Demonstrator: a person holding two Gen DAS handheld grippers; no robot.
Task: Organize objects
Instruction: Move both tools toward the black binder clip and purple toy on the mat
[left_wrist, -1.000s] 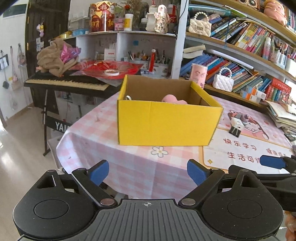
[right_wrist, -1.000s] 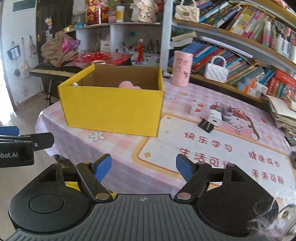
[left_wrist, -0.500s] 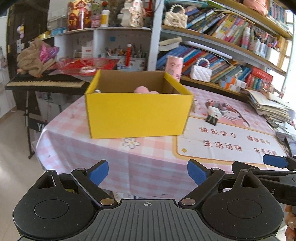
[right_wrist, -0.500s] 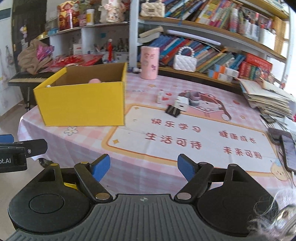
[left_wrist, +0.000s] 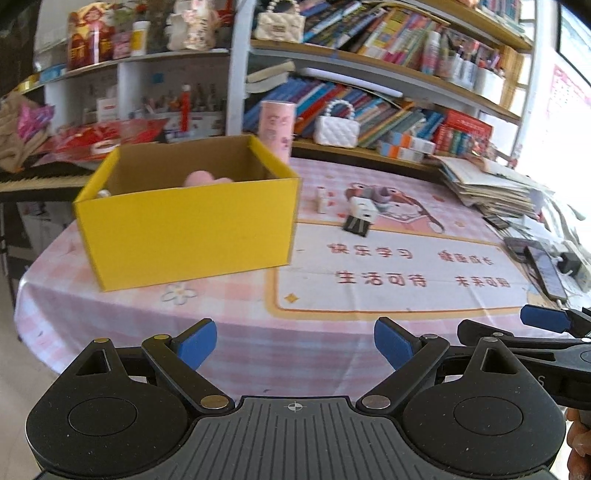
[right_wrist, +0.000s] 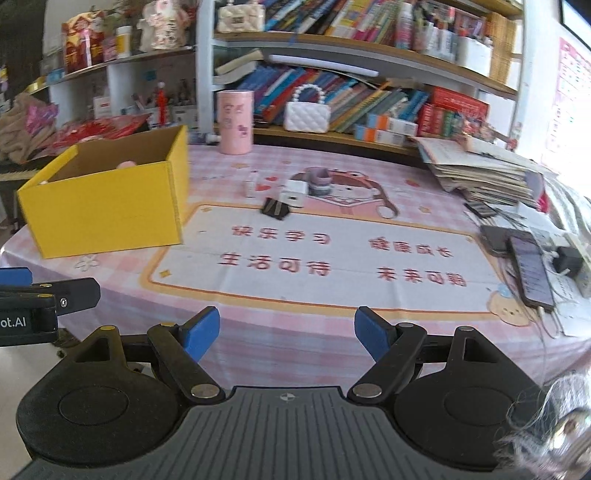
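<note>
A yellow cardboard box (left_wrist: 188, 232) (right_wrist: 107, 210) stands on the left of the pink checked table, with a pink soft thing (left_wrist: 207, 178) inside. Right of it lie a black binder clip (left_wrist: 356, 226) (right_wrist: 275, 209), a white cube charger (left_wrist: 364, 208) (right_wrist: 294, 192), a small white bottle (left_wrist: 320, 199) (right_wrist: 252, 187) and a purple tape roll (right_wrist: 318, 181). My left gripper (left_wrist: 295, 345) is open and empty at the table's near edge. My right gripper (right_wrist: 286, 336) is open and empty beside it, well short of the small items.
A pink cup (right_wrist: 235, 122) stands at the table's back edge before bookshelves. A stack of papers (right_wrist: 484, 173) and phones (right_wrist: 530, 269) with cables crowd the right side. A keyboard piano (left_wrist: 40, 181) stands behind the box on the left.
Both views have swung right: the yellow box slid toward the left of each frame, and the small items, papers and phones came into view. Both grippers stay open and empty.
</note>
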